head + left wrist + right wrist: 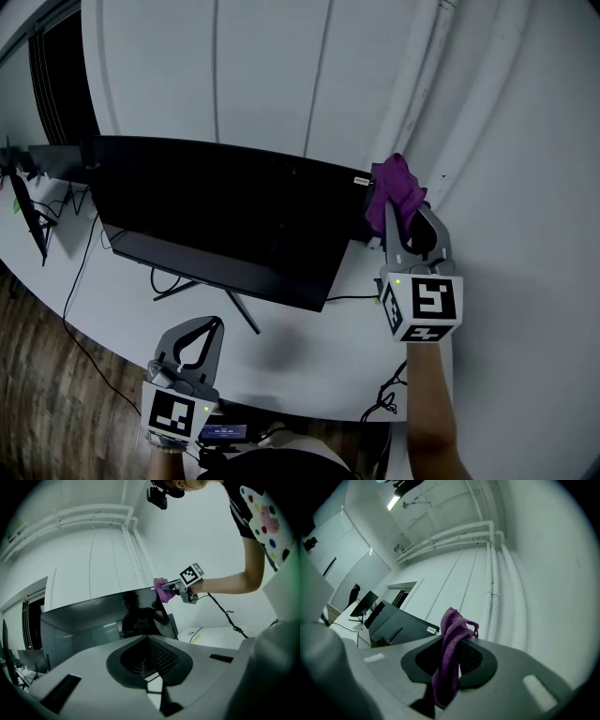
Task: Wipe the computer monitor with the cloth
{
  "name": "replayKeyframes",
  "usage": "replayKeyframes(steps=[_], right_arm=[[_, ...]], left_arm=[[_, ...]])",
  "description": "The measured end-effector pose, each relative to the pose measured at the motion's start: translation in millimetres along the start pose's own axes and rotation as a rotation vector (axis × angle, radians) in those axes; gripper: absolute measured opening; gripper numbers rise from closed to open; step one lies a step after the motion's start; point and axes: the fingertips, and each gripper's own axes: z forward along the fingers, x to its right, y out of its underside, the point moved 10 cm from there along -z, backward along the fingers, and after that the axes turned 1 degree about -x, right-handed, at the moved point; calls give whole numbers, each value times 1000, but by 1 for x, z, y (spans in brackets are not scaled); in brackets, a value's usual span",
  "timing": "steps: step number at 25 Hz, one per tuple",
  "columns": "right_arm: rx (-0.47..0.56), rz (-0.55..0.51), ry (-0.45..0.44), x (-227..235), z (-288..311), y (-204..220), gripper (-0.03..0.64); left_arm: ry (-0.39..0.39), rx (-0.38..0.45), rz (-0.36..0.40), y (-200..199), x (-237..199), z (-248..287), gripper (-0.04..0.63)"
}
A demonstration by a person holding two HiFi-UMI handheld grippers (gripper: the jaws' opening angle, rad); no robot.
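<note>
A wide dark monitor (225, 216) stands on the white desk (309, 352), its screen off. My right gripper (401, 214) is shut on a purple cloth (394, 187) and holds it at the monitor's upper right corner, by the edge. In the right gripper view the cloth (451, 658) hangs bunched between the jaws, with the monitor (396, 620) to the left. My left gripper (210, 324) sits low at the desk's front edge, shut and empty, short of the monitor's stand (202, 286). The left gripper view shows the screen (103, 620) ahead and the right gripper (174, 588) holding the cloth (162, 589).
Another small monitor (28, 211) stands at the far left, with cables (80, 262) trailing over the desk. A black cable (386, 398) lies at the front right edge. White wall and pipes (422, 84) rise behind. Wooden floor (47, 375) lies below left.
</note>
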Motion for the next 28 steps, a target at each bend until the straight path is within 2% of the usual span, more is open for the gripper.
replayKeyframes(steps=[10,28], right_arm=[[-17,-29,-22,-15,18,-7,80],[-115,-42,33,-41,16,-5,80]], left_arm=[[40,13,-10,14,-29,4,5],[129,35,-2,29,-79,2,5]])
